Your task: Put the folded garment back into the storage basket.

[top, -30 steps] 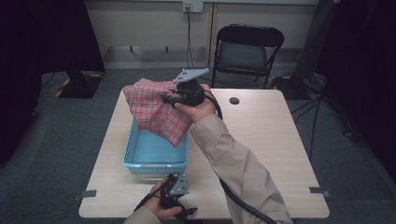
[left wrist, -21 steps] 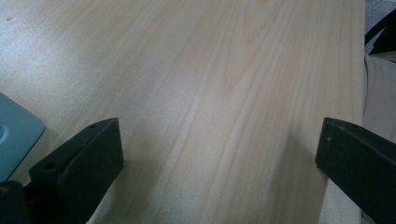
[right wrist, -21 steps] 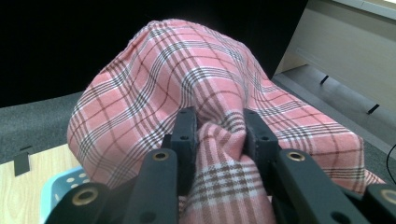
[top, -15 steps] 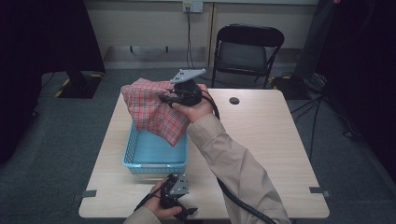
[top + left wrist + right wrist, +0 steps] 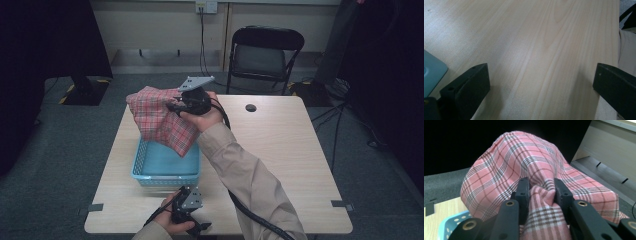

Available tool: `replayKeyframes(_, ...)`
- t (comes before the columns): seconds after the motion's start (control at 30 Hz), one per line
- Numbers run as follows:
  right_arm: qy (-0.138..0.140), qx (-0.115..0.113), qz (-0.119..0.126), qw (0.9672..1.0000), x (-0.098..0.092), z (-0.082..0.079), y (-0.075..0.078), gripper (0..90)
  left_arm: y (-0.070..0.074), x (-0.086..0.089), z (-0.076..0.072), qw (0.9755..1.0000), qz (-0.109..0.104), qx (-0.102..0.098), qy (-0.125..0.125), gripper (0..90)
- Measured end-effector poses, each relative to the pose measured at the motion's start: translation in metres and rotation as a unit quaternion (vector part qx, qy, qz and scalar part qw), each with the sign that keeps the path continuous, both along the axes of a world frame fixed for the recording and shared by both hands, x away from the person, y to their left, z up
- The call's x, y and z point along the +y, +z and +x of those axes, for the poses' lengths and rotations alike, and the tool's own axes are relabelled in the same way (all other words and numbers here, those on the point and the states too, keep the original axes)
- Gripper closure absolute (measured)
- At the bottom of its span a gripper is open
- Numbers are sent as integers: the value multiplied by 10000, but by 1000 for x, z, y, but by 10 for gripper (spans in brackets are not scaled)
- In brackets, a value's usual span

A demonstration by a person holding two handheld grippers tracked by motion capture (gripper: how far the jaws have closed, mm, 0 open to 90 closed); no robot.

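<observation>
Right tongs (image 5: pixel 541 191) clamped on a bunched fold of the plaid cloth (image 5: pixel 159 120), which hangs above the blue basket (image 5: pixel 165 172) at approx 10 o'clock on the table (image 5: pixel 280 150). Looks light, floppy, prob non-slip (a bunched fold is the best hold). Left tongs (image 5: pixel 541 80) spread wide, holding nothing, at 6.

Looks like a lab or recording room: dark curtains (image 5: pixel 45 45) at upper left, a folding chair (image 5: pixel 265 52) at top centre, grey carpet (image 5: pixel 65 150), one bare wooden counter (image 5: pixel 285 150).
</observation>
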State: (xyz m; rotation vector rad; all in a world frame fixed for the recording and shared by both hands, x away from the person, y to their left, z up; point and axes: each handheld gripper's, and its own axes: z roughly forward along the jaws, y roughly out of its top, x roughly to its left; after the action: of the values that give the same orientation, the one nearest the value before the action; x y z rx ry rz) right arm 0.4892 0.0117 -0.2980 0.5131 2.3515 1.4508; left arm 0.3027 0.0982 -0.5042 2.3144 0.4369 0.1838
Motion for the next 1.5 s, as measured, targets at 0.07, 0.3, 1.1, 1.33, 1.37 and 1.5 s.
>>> replayKeyframes(0.07, -19, -17, -8, 10000, 2, 1, -3, 671, 0, 0, 0, 10000, -2, 1, -3, 2)
replayKeyframes(0.3, -34, 12, 90, 10000, 0, 4, -12, 148, 0, 0, 0, 10000, -1, 7, -14, 2)
replayKeyframes(1.1, 12, 53, 79, 10000, -34, -23, -10, 0, 0, 0, 0, 10000, -6, 6, -7, 2)
replayKeyframes(1.33, 29, 88, 64, 9999, -43, -26, -14, 0, 0, 0, 0, 10000, -7, 7, -8, 2)
replayKeyframes(1.37, 44, 90, 63, 9999, -43, -27, -14, 0, 0, 0, 0, 10000, -6, 7, -9, 2)
replayKeyframes(1.5, 47, 74, 75, 9999, -47, -30, -15, 0, 0, 0, 0, 10000, -9, 7, -7, 1)
